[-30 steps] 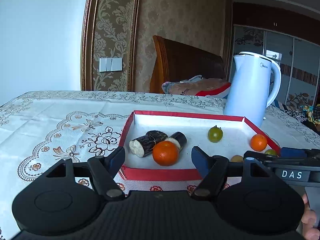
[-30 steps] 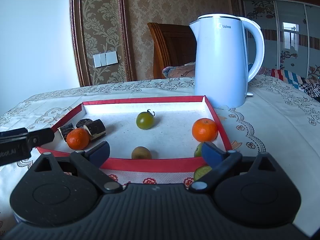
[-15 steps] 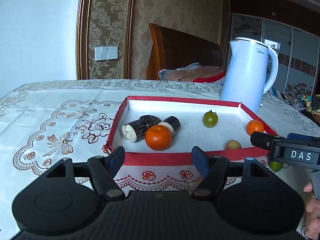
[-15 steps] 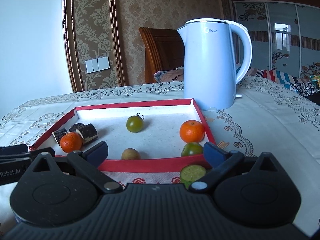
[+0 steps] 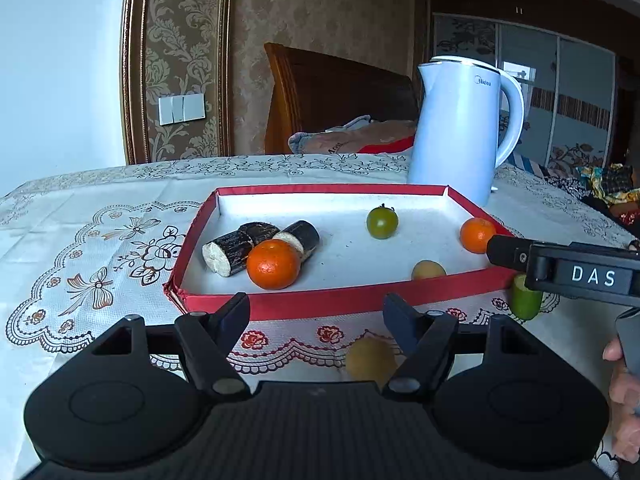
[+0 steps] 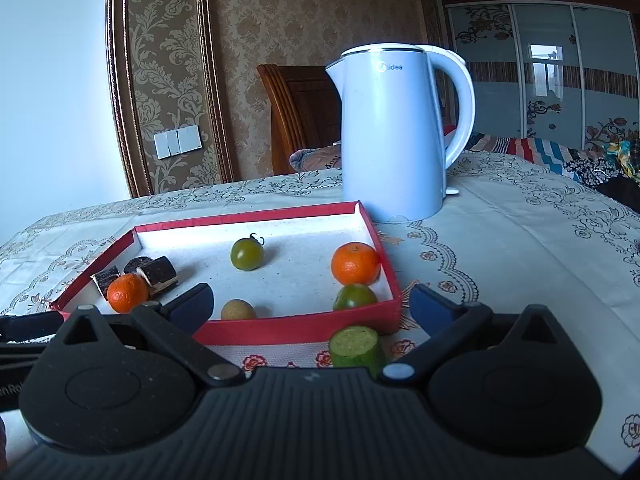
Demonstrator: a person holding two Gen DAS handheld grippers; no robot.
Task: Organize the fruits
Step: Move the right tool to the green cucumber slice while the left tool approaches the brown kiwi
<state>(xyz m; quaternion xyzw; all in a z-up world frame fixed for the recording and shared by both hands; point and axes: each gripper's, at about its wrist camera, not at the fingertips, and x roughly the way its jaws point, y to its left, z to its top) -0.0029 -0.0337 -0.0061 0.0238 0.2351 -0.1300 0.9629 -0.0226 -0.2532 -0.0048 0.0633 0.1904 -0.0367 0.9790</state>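
Note:
A red-rimmed tray [image 5: 320, 304] holds two oranges [image 5: 273, 264] [image 5: 476, 235], dark cane pieces [image 5: 228, 252], a green tomato [image 5: 382, 222] and a small tan fruit [image 5: 428, 270]. My left gripper [image 5: 317, 308] is open just before the tray's near rim. A second tan fruit [image 5: 370, 360] lies on the cloth, partly hidden by its right-hand finger. My right gripper [image 6: 310, 298] is open wide at the tray's [image 6: 280, 326] near right corner. A green cut piece [image 6: 356, 346] stands on the cloth between its fingers, untouched. A green fruit [image 6: 354, 297] sits inside that corner.
A white electric kettle [image 6: 394, 132] stands behind the tray's far right corner. A wooden chair back [image 5: 332, 96] rises beyond the table. One finger of the right gripper [image 5: 560, 268] crosses the left wrist view, with a hand [image 5: 624, 392] below it. Patterned cloth lies on both sides.
Both grippers have drawn back from the tray. The tan fruit on the cloth and the green cut piece have come into view between the fingers. The right jaws widened a little.

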